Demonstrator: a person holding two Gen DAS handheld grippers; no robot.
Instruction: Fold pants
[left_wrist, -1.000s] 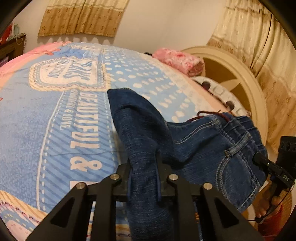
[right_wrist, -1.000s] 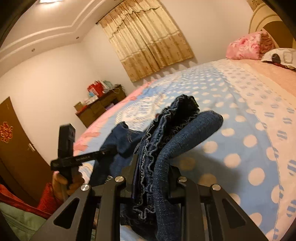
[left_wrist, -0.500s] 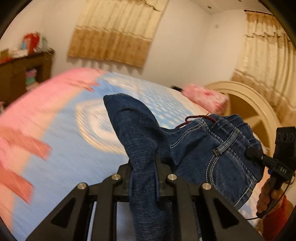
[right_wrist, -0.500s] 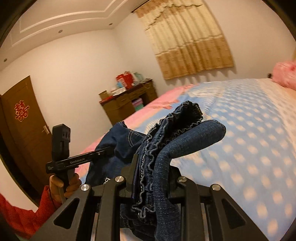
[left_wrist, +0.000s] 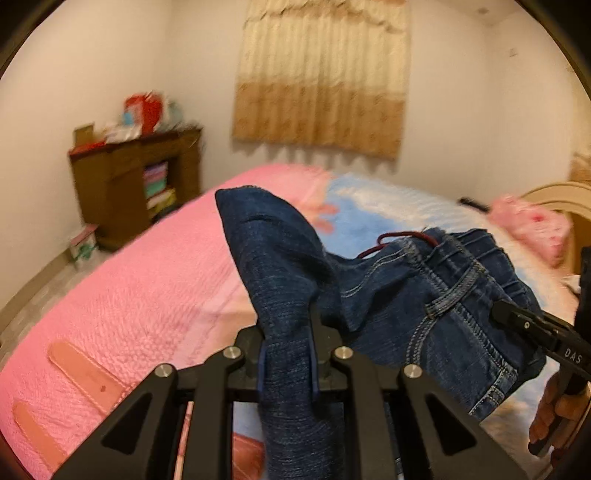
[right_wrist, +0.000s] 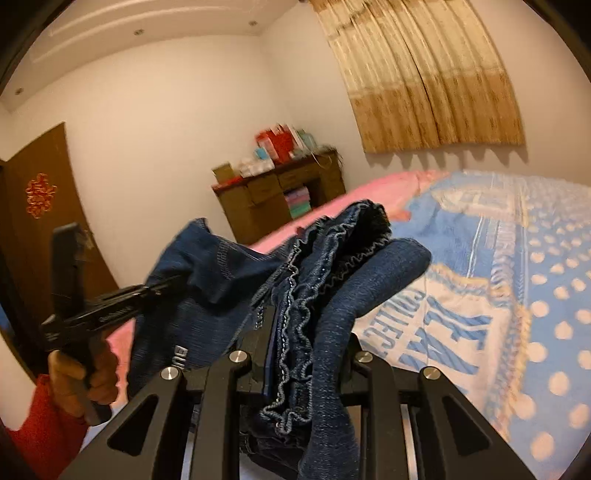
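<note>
Dark blue jeans (left_wrist: 413, 295) hang in the air above the bed, held between both grippers. My left gripper (left_wrist: 287, 354) is shut on a folded leg part that sticks up in front of it. My right gripper (right_wrist: 303, 354) is shut on the frilled elastic waistband of the jeans (right_wrist: 332, 266). In the left wrist view the right gripper (left_wrist: 535, 328) bites the jeans at the far right. In the right wrist view the left gripper (right_wrist: 110, 306) holds the denim at the left.
The bed has a pink and blue patterned cover (left_wrist: 129, 295) (right_wrist: 498, 295). A brown wooden cabinet (left_wrist: 136, 188) (right_wrist: 280, 195) with clutter on top stands by the wall. A pink pillow (left_wrist: 532, 229) and the headboard lie at the right. A brown door (right_wrist: 40, 221) is at the left.
Both grippers have lifted and swung left with the jeans, from the headboard side toward the cabinet and the pink end of the bed. The grips have not changed.
</note>
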